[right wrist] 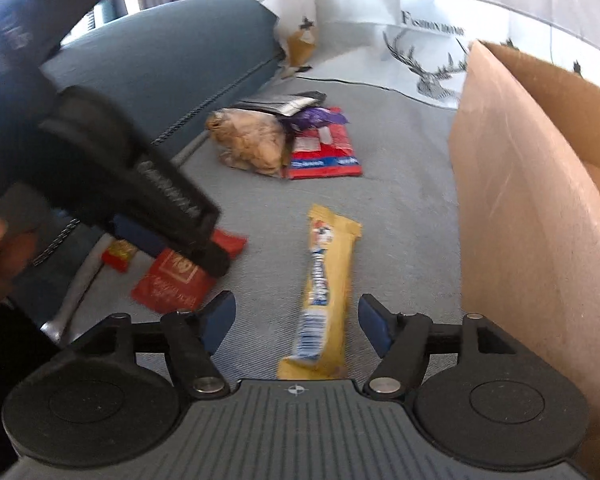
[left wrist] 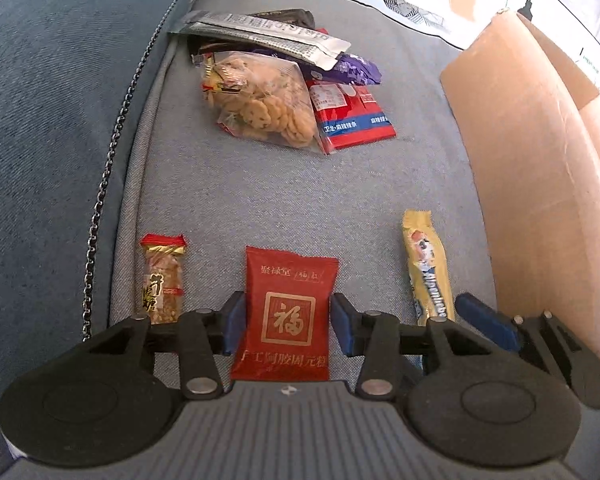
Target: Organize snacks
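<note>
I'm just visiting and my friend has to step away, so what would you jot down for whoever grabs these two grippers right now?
Left gripper: open, jaws either side of the red packet, not yet closed on it.
Right gripper: open, straddling the yellow bar.
Also loose on the cushion: peanut candy and a pile with the cookie bag.
Cardboard box stands to the right.
Nothing is gripped yet; all these snacks remain to sort.

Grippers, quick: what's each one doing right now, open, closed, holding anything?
Left gripper: open, straddling the red packet, not clamped.
Right gripper: open around the yellow bar, holding nothing.
</note>
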`<state>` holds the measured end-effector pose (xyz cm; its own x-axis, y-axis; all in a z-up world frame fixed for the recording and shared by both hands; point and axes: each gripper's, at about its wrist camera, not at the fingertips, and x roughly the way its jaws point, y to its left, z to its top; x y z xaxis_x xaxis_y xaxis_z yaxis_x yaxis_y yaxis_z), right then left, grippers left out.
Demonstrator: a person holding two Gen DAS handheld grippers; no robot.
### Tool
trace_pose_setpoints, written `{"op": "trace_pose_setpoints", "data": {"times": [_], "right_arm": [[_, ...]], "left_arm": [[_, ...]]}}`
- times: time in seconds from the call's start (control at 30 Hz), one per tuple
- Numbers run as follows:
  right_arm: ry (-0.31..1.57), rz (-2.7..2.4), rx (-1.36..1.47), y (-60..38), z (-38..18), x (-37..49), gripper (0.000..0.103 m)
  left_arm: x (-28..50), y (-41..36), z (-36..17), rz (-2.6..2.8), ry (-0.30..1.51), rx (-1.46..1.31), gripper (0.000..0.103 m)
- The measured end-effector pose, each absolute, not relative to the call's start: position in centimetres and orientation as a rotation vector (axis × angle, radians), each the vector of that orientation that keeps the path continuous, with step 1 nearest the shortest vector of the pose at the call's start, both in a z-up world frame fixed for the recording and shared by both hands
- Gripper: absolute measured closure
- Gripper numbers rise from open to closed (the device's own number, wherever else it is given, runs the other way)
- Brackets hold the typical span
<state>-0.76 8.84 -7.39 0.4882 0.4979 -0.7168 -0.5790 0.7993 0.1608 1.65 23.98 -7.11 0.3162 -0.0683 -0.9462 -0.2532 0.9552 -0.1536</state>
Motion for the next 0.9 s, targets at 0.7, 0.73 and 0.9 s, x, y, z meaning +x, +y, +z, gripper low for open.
{"op": "trace_pose_setpoints", "data": {"times": [0.7, 0.73, 0.9], "right_arm": [[0.837, 0.662, -0.097, 8.2, -8.1, 0.1, 0.085], [0.83, 0.664, -0.1, 8.1, -8.1, -0.1, 0.085], [0.781, 0.674, -0.107, 7.7, -7.0, -0.9, 0.085]], "left_arm": [[2.2, 21.3, -7.1, 0.144, 1.268, -0.105, 0.054], [2.1, 21.3, -7.0, 0.145, 1.262, -0.105, 0.056], [1.2, 21.6, -5.7, 0.136, 1.185, -0.131, 0.057]]}}
